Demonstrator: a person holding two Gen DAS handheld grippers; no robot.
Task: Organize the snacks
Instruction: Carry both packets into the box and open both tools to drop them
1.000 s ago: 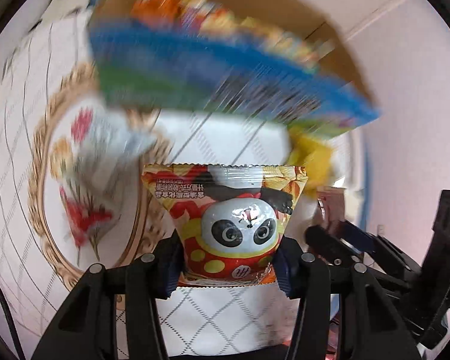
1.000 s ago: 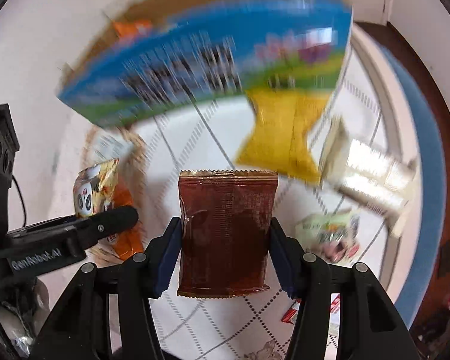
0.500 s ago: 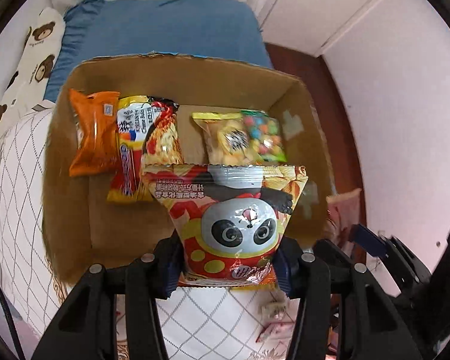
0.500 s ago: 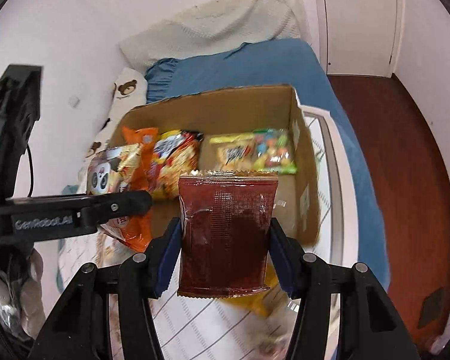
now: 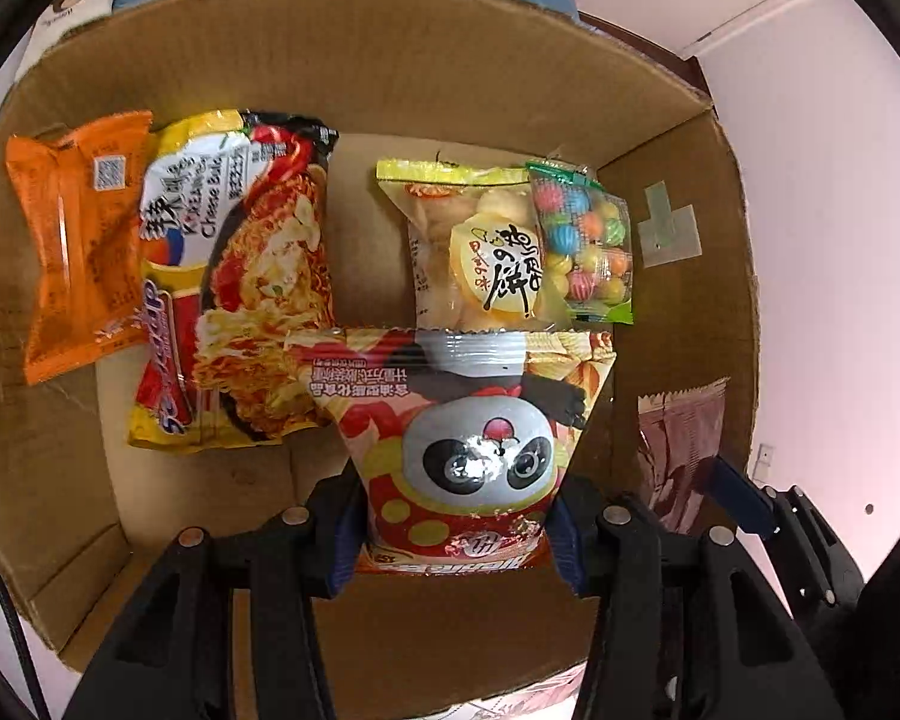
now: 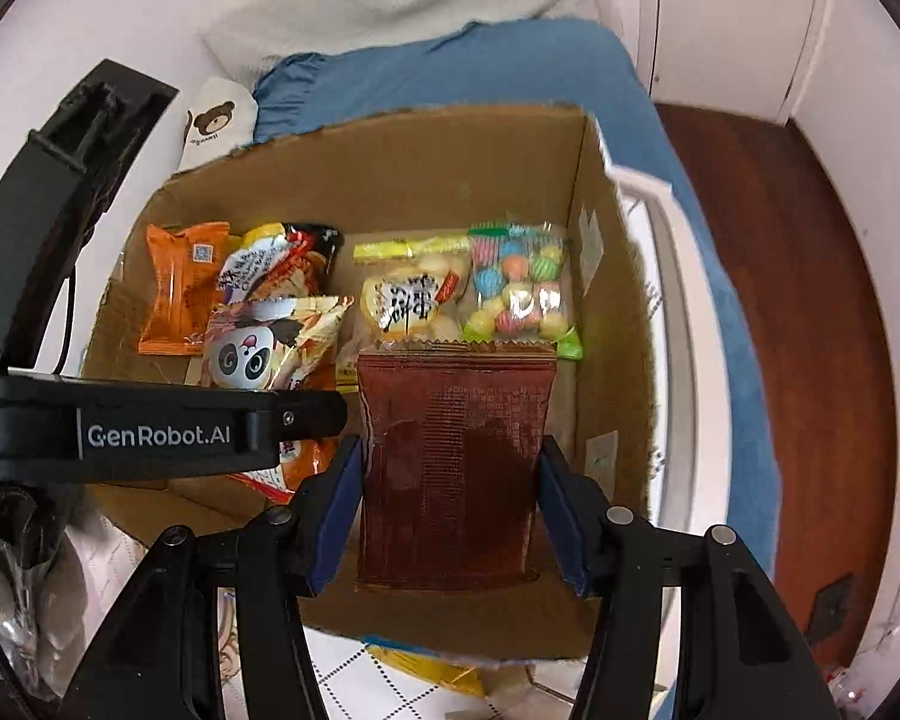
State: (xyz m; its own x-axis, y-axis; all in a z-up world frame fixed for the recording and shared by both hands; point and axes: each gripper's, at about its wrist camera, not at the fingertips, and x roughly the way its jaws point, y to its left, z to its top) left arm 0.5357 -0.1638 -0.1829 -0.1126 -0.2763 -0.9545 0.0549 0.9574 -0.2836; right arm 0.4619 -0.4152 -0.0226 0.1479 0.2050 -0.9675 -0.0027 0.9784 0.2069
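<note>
My left gripper [image 5: 453, 531] is shut on a panda snack bag [image 5: 468, 450] and holds it inside the open cardboard box [image 5: 390, 60], above its floor. My right gripper [image 6: 450, 516] is shut on a dark brown packet [image 6: 450, 468] over the box's near right part [image 6: 606, 276]. The panda bag [image 6: 258, 354] and the left gripper's arm show at the left of the right wrist view. The brown packet [image 5: 681, 450] shows at the right of the left wrist view. In the box lie an orange packet [image 5: 78, 240], a noodle pack [image 5: 240, 276], a rice cracker bag [image 5: 480, 252] and a candy ball bag [image 5: 588, 246].
The box stands on a white quilted cloth [image 6: 354, 684] with a yellow packet [image 6: 432, 669] under its near edge. A blue bedspread [image 6: 450, 72] and a bear pillow [image 6: 216, 120] lie behind it. Brown floor [image 6: 810, 300] and a white door are on the right.
Both grippers have moved forward and down over the box with their packets still held. The box now fills both views; the left gripper has gone inside it.
</note>
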